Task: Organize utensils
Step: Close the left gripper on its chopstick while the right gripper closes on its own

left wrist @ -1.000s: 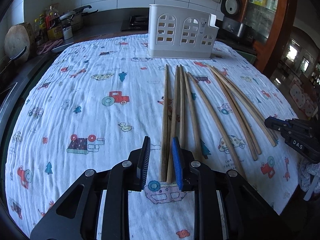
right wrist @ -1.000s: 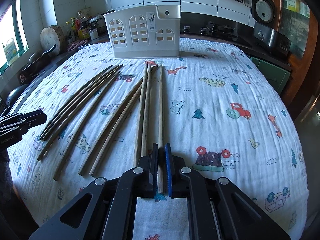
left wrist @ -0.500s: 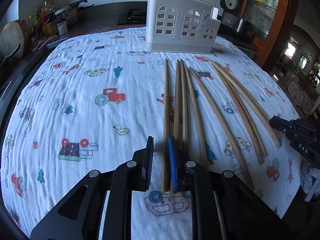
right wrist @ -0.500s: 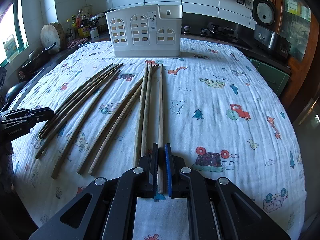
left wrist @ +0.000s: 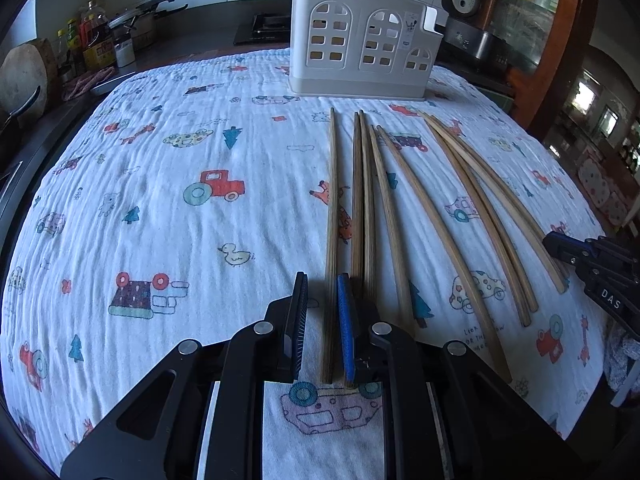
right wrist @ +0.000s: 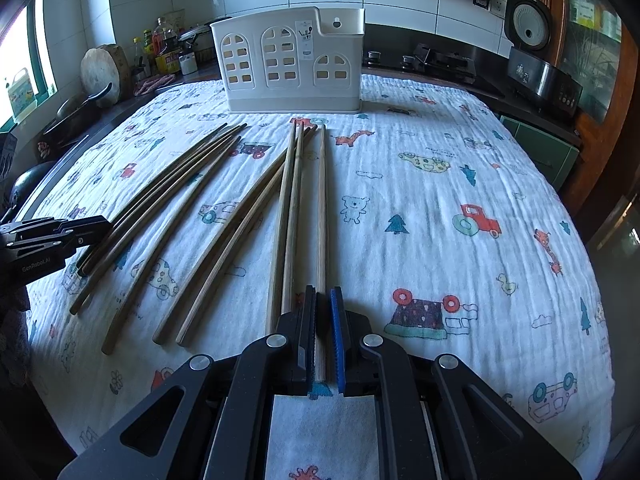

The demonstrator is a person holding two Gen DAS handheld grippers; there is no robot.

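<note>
White utensil caddy (left wrist: 362,40) beyond chopsticks (left wrist: 440,216), cooker (right wrist: 532,60) behind.

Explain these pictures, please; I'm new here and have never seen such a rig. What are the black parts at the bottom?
There is no robot. A person holds a two-finger gripper in each hand, and a fisheye camera on each looks along its fingers. One picture is from the left gripper, the other from the right gripper. On a printed cloth lie long wooden chopsticks in front of a white basket. The left jaws stand open around the leftmost chopstick. The right jaws sit narrowly around the rightmost chopstick; whether they grip it, I cannot tell.
</note>
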